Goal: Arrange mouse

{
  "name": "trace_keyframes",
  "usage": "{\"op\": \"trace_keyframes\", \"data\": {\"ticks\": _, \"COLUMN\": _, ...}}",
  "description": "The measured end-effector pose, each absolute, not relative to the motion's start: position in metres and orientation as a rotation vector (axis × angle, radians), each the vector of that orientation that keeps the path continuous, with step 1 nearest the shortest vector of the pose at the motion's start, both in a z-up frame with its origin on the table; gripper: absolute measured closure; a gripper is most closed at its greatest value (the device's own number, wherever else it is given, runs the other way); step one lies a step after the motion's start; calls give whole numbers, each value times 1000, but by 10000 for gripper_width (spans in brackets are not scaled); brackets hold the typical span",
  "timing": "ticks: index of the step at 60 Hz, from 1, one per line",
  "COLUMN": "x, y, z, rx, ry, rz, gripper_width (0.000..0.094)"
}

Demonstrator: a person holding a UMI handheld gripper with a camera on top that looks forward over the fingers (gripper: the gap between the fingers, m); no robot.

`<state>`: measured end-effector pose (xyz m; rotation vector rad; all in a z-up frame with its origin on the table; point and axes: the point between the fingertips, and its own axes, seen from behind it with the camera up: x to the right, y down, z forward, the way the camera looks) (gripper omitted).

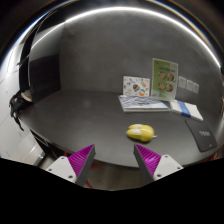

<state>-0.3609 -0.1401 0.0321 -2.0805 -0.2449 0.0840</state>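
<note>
A yellow mouse [141, 132] lies on the dark grey table [90, 120], a little beyond my fingers and nearer the right one. My gripper [114, 155] is open and holds nothing. Its magenta pads [82, 157] stand wide apart above the table's near part, with bare table between them. The mouse is clear of both fingers.
Upright printed cards and booklets [150, 85] stand at the table's far side behind the mouse. A dark flat mat [203, 136] lies at the right. White cables and gear [18, 108] sit at the left edge. A dark chair stands far left.
</note>
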Motion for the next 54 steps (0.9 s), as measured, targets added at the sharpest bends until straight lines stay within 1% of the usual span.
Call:
{"op": "trace_keyframes", "data": {"ticks": 9, "x": -292, "y": -102, "z": 20, "rx": -2050, "ry": -355, "rz": 12, "gripper_width": 120}}
{"op": "trace_keyframes", "data": {"ticks": 18, "x": -261, "y": -78, "z": 0, "rx": -2065, "ry": -403, "rz": 8, "gripper_width": 121}}
{"op": "trace_keyframes", "data": {"ticks": 22, "x": -256, "y": -68, "z": -6, "rx": -2073, "ry": -422, "rz": 15, "gripper_width": 116}}
{"op": "trace_keyframes", "data": {"ticks": 35, "x": -255, "y": -21, "z": -8, "rx": -2090, "ry": -460, "rz": 74, "gripper_width": 122}}
{"op": "trace_keyframes", "data": {"ticks": 46, "x": -255, "y": 28, "z": -14, "rx": -2162, "ry": -338, "rz": 141, "gripper_width": 126}}
{"op": "trace_keyframes", "data": {"ticks": 49, "x": -254, "y": 38, "z": -14, "rx": -2173, "ry": -283, "rz": 162, "gripper_width": 162}}
{"op": "trace_keyframes", "data": {"ticks": 52, "x": -250, "y": 45, "z": -15, "rx": -2177, "ry": -271, "rz": 132, "gripper_width": 314}}
{"op": "trace_keyframes", "data": {"ticks": 53, "x": -249, "y": 46, "z": -15, "rx": -2178, "ry": -255, "rz": 130, "gripper_width": 402}}
{"op": "trace_keyframes", "data": {"ticks": 54, "x": -249, "y": 47, "z": -15, "rx": -2183, "ry": -245, "rz": 135, "gripper_width": 406}}
